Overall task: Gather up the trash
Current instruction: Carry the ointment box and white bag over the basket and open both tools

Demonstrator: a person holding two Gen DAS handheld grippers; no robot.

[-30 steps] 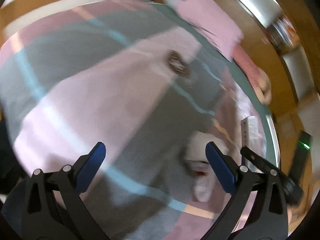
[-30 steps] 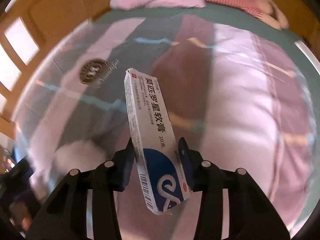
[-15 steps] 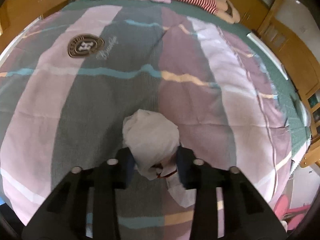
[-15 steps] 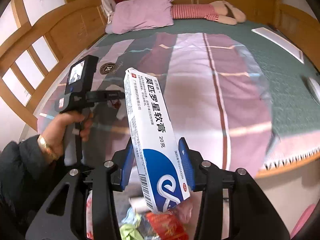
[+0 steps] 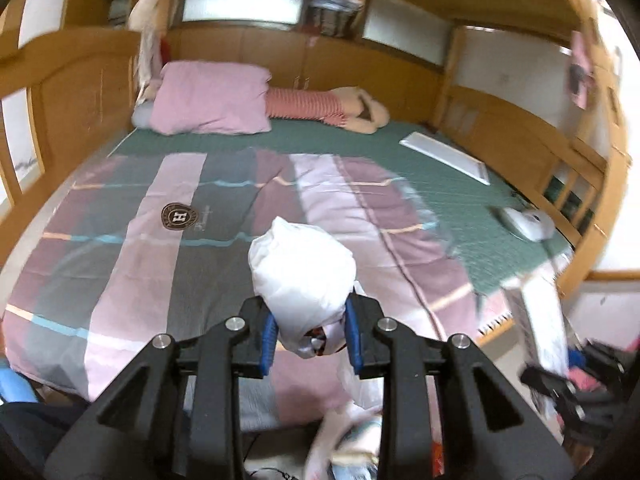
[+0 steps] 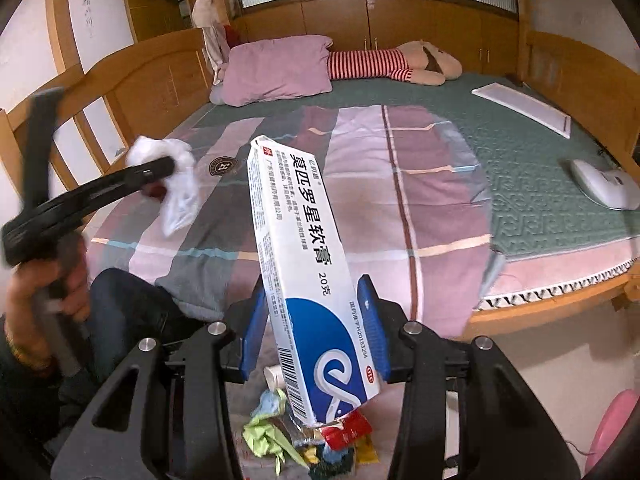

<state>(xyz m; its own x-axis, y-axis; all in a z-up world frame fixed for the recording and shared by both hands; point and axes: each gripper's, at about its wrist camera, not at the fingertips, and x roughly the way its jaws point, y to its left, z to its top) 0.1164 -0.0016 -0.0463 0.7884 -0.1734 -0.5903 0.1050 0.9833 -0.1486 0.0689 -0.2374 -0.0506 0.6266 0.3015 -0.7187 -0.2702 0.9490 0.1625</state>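
Observation:
My left gripper is shut on a crumpled white plastic bag and holds it off the bed, above the foot end. It shows from the side in the right wrist view, with the bag hanging from it. My right gripper is shut on a white and blue ointment box, held upright past the bed's foot. Below it lies a pile of trash with green, red and yellow wrappers. The box appears blurred in the left wrist view.
A bed with a striped quilt fills the view. A pink pillow and a striped plush toy lie at the head. A white flat panel and a white device lie on the green mattress cover at right. A pink object sits on the floor.
My left gripper closed on the white bag, lifted it off the quilt and drew back past the bed's foot. My right gripper pulled back with the box over the trash pile.

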